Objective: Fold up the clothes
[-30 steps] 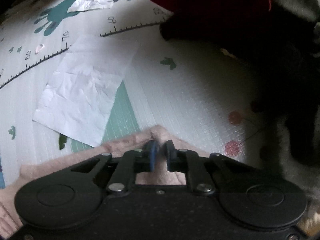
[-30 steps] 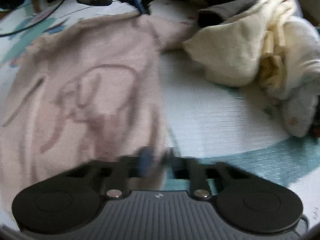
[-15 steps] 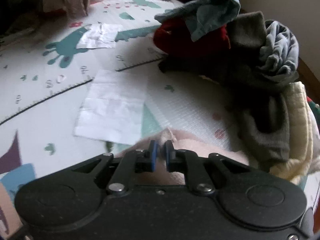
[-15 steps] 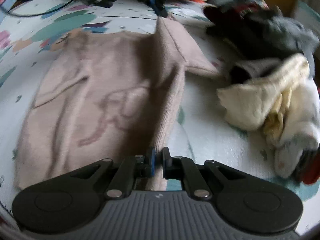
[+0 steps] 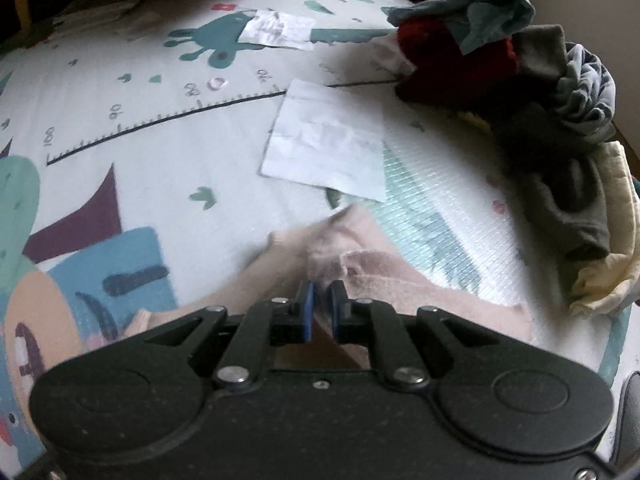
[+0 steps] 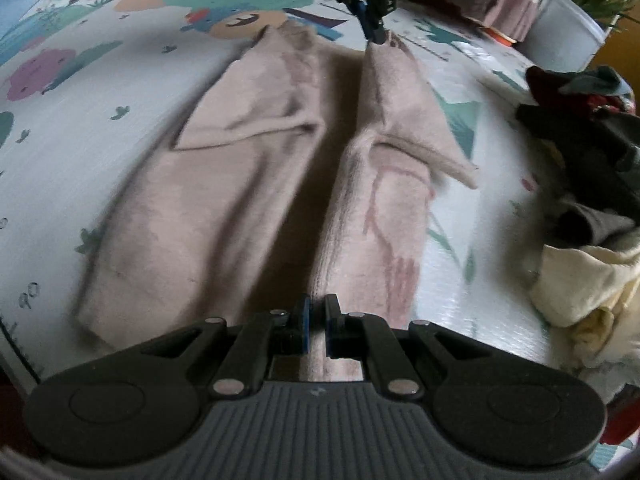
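change: right side of the pink sweater [image 6: 248,184] has come up off the play mat [image 5: 160,92] into a ridge running between the two tools; a second ago it lay nearly flat with the print face-up. Both hands swept toward the garment's middle.
left tool [image 5: 320,304]: pinched narrow on the sweater's upper corner, near the shoulder; seen in the right wrist view at the far end of the ridge [image 6: 374,34].
right tool [image 6: 316,320]: pinched narrow on the hem end of the same edge.
sweater location: on the mat, left sleeve already folded in across the body, right part lifted.
meaning: lengthwise fold looks about halfway; the flap needs laying over the centre next.
nearby: unfolded clothes pile [image 5: 560,120] to the right, white paper sheet [image 5: 328,148] ahead.
writing: mat ruler numbers 70, 80, 90, 100 readable; sweater print unreadable; no brand seen.
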`<action>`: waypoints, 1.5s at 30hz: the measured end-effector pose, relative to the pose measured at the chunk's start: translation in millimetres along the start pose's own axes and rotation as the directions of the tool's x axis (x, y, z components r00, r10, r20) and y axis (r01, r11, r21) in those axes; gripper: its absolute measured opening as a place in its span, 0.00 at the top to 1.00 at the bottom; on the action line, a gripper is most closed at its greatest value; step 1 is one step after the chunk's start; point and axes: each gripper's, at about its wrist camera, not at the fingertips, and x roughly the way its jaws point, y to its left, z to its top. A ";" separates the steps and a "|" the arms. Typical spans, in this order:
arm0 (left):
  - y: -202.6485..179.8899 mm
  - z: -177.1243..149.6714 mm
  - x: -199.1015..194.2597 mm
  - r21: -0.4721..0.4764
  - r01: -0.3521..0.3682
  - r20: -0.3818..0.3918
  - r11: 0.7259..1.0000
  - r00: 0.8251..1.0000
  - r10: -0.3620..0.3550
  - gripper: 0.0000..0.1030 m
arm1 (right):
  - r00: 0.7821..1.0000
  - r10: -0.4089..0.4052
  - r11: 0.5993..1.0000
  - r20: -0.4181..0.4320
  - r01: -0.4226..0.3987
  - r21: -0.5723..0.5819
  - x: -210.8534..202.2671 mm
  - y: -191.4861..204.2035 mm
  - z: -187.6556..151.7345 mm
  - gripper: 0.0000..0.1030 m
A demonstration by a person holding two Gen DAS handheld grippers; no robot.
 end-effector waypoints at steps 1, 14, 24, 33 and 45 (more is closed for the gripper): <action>1.3 0.0 -0.9 -0.003 0.000 0.006 1.000 1.000 0.000 0.93 | 1.000 0.006 1.000 0.000 -0.006 -0.004 0.4 3.5 1.9 0.91; -2.8 -5.6 3.9 0.011 -0.126 0.015 0.992 0.992 0.125 0.88 | 0.990 0.127 0.985 0.056 -0.119 -0.128 -25.3 48.8 -14.7 0.40; -26.3 -6.1 -51.1 0.139 0.126 0.022 0.982 0.991 -0.130 0.87 | 0.999 -0.023 0.995 0.035 0.020 0.093 -27.5 -5.7 -37.7 0.65; -114.0 -95.4 -25.0 0.384 0.383 -0.242 0.840 0.920 -0.309 0.87 | 0.999 -0.001 0.989 0.052 -0.007 0.146 -5.1 -4.0 -18.7 0.65; -108.8 -102.5 -28.1 0.498 0.320 -0.283 0.806 0.939 -0.198 0.58 | 0.993 0.117 0.961 0.023 -0.119 0.250 5.6 -29.3 -1.8 0.64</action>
